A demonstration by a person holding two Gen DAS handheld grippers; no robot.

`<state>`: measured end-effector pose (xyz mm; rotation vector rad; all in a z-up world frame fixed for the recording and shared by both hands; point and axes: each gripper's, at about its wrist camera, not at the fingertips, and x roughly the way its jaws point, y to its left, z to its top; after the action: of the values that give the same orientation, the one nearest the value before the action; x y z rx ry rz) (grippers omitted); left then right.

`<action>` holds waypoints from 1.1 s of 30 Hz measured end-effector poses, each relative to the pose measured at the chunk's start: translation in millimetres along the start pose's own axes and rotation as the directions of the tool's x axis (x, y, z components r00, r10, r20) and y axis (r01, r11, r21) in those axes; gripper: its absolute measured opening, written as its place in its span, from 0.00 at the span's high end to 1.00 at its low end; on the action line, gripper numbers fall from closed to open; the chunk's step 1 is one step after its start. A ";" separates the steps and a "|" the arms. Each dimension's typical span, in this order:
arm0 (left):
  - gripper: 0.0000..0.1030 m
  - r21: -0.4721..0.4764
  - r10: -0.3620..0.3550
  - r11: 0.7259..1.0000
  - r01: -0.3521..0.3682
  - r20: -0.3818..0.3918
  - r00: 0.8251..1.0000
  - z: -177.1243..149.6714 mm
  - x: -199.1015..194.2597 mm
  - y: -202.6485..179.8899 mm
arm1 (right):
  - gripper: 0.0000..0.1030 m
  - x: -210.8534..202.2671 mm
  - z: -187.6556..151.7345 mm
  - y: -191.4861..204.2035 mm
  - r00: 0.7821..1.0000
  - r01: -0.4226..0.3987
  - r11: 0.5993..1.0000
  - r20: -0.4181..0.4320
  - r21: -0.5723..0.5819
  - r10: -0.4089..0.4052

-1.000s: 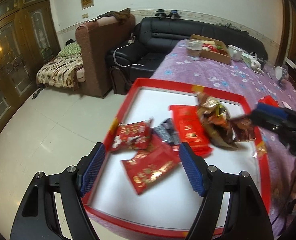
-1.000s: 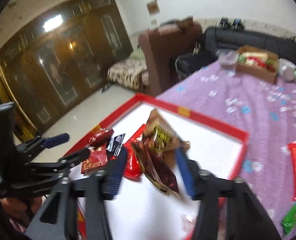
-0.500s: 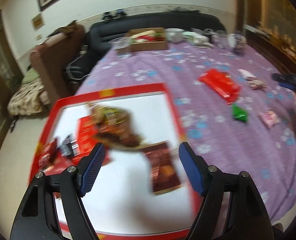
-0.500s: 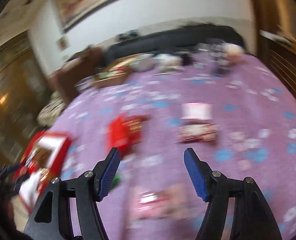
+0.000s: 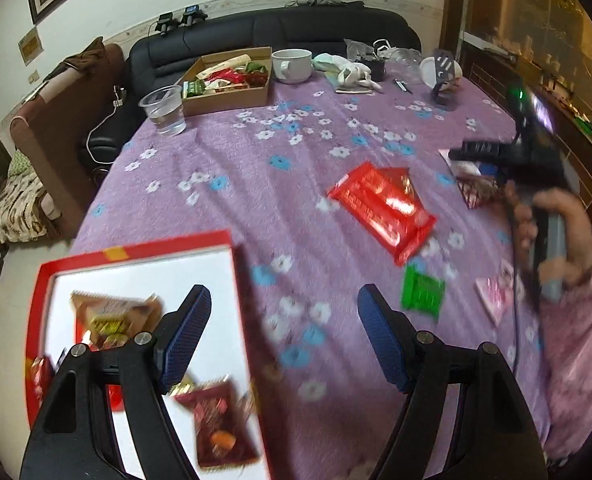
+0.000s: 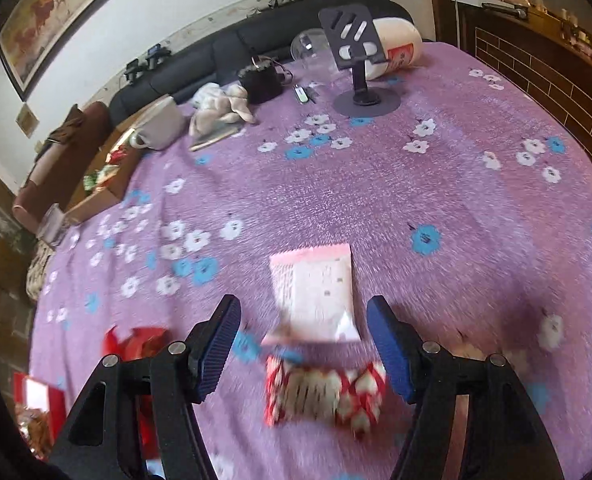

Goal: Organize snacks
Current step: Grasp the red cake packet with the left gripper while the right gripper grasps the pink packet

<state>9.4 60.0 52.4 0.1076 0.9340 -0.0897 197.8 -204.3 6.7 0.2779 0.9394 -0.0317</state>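
Your right gripper (image 6: 304, 344) has swung from the red tray (image 5: 135, 248) to the purple tablecloth (image 6: 376, 200); its jaws now stand apart and empty over a pink-white packet (image 6: 316, 292) and a red-white packet (image 6: 324, 392). Your left gripper (image 5: 283, 336), jaws apart, hovers at the tray's edge, where snack bags lie; a red packet (image 5: 380, 208) and green packet (image 5: 422, 292) remain on the cloth.

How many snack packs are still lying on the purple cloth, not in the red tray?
5: red pack, green pack, pink pack, white-pink pack, red-and-white checked pack. More may be hidden.
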 end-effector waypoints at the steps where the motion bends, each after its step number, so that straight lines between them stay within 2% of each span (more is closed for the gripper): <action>1: 0.26 -0.006 -0.005 1.000 0.005 -0.007 1.000 4.9 5.2 -2.7 | 0.36 4.1 -1.1 1.1 1.000 0.021 1.000 -0.001 -0.020 -0.021; 3: 0.26 -0.029 -0.019 0.999 0.018 -0.025 1.000 17.0 19.1 -12.2 | 0.41 7.6 -4.9 8.1 0.996 0.084 0.992 0.021 -0.089 -0.082; 4: 0.26 -0.036 -0.037 0.999 0.036 -0.033 0.999 22.3 25.7 -17.6 | 0.53 7.8 -6.7 12.5 0.991 0.132 0.983 0.029 -0.130 -0.129; 5: 0.26 -0.047 -0.043 0.998 0.041 -0.049 0.998 27.7 32.6 -23.2 | 0.56 7.7 -8.7 14.8 0.988 0.152 0.976 0.042 -0.155 -0.147; 8: 0.26 -0.078 -0.075 0.995 0.070 -0.069 0.995 42.0 50.3 -40.4 | 0.61 7.1 -12.2 19.6 0.983 0.183 0.961 0.050 -0.207 -0.176; 10: 0.27 -0.095 -0.049 0.995 0.040 -0.086 0.995 50.4 63.4 -50.8 | 0.63 6.8 -13.9 21.1 0.982 0.189 0.957 0.051 -0.221 -0.182; 16: 0.27 -0.194 -0.071 0.980 0.045 -0.126 0.989 62.7 96.1 -68.3 | 0.64 4.4 -8.8 9.5 0.993 0.119 0.979 0.022 -0.163 -0.117; 23: 0.25 -0.202 -0.046 0.979 0.007 -0.187 0.981 57.5 127.9 -84.3 | 0.64 2.9 -5.3 2.0 0.998 0.062 0.992 0.004 -0.112 -0.062; 24: 0.25 -0.189 -0.042 0.982 0.011 -0.157 0.987 55.2 126.5 -85.5 | 0.64 2.5 -5.2 1.2 0.999 0.053 0.993 0.002 -0.104 -0.053; 27: 0.25 -0.165 -0.047 0.986 0.024 -0.134 0.990 53.0 125.9 -85.8 | 0.64 1.4 -4.4 -0.4 1.000 0.023 0.996 -0.006 -0.086 -0.023; 30: 0.38 -0.142 -0.060 0.989 0.044 -0.109 0.992 49.7 121.2 -82.2 | 0.65 -1.1 -4.2 1.0 1.000 0.002 0.996 -0.007 -0.086 -0.003; 32: 0.53 -0.131 -0.083 0.989 0.070 -0.098 0.992 48.2 118.2 -78.6 | 0.65 -4.4 -3.8 1.6 1.000 -0.020 0.996 -0.006 -0.082 0.019; 33: 0.54 -0.126 -0.091 0.989 0.078 -0.099 0.991 48.0 117.3 -77.0 | 0.65 -6.1 -3.3 1.0 0.999 -0.038 0.997 -0.005 -0.074 0.038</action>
<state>107.5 -26.1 -17.8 -0.0407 1.0460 -0.1059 191.7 -203.1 10.0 0.2274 0.9369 0.0383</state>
